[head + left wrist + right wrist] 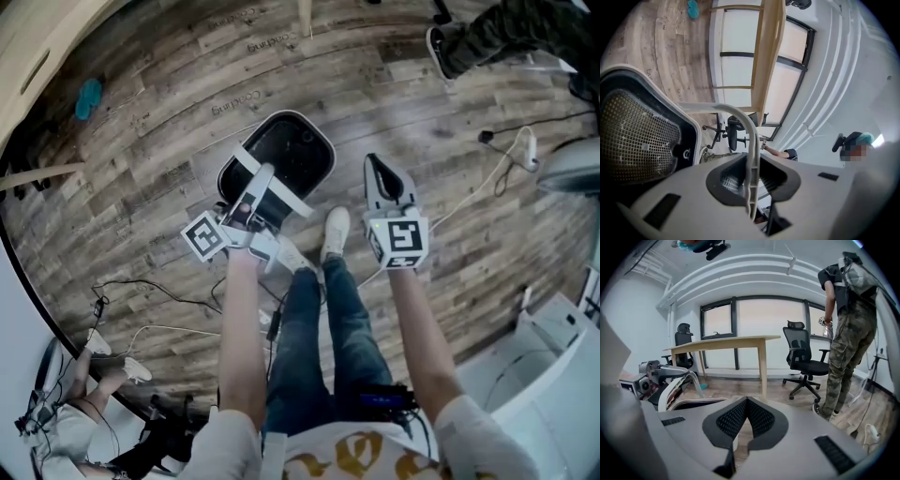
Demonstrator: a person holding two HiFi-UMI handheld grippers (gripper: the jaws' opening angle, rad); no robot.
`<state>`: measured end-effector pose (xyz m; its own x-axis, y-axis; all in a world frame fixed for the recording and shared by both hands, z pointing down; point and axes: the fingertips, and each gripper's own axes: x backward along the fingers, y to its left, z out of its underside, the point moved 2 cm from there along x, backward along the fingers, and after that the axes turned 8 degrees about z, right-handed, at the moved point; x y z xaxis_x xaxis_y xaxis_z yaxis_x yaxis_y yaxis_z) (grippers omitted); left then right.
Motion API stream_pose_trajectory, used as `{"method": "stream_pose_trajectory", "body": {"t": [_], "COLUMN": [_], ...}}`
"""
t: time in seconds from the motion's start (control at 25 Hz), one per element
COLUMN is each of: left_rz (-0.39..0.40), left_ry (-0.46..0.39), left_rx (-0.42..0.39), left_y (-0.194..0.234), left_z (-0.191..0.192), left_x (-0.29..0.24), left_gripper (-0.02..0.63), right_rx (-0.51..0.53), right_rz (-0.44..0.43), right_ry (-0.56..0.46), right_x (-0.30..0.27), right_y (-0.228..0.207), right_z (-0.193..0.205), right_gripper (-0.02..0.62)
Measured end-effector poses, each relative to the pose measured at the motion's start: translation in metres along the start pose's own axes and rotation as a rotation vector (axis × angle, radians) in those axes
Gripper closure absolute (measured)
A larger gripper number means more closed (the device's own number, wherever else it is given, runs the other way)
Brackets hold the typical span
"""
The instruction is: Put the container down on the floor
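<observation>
The container [292, 148] is a black bin with a white rim and a white bail handle [265, 184]. It hangs over the wooden floor, in front of my feet. My left gripper [251, 208] is shut on that handle. In the left gripper view the white handle strip [750, 150] runs between the pads, and the container's black meshed inside [642, 136] fills the left. My right gripper [379, 171] hangs to the right of the container, apart from it, shut with nothing in it. In the right gripper view its jaws [746, 403] meet at the tip, and the container's rim [682, 401] shows at the left.
A person in camouflage trousers [848, 333] stands at the far right, next to a black office chair [806, 363]. A wooden table [736, 341] stands by the windows. Cables [506, 164] lie on the floor to the right. My white shoe [335, 230] is just below the container.
</observation>
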<state>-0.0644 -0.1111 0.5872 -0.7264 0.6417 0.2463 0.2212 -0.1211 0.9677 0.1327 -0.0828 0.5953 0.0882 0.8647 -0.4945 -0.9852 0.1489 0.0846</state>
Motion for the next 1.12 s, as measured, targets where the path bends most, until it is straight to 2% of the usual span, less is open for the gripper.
{"method": "stream_pose_trajectory", "body": {"t": [0.36,0.56,1.12], "left_rz": [-0.017,-0.027,-0.051], "left_ry": [0.02,0.039,0.035], "left_rx": [0.019,0.009,0.03], "left_y": [0.038,0.055,0.105], "left_z": [0.004,0.0,-0.003], "left_x": [0.009,0.012,0.014], "left_gripper": [0.538,0.538,0.538], "right_rx": [-0.009,-0.023,-0.021], "right_rz": [0.002,-0.011,-0.005], "right_ry": [0.054,0.063,0.08], "right_x": [-0.009,-0.012,-0.031], "right_y": [0.006,0.02,0.014], "right_z": [0.038,0.046,0.08], "right_gripper": [0.597,0.597,0.597]}}
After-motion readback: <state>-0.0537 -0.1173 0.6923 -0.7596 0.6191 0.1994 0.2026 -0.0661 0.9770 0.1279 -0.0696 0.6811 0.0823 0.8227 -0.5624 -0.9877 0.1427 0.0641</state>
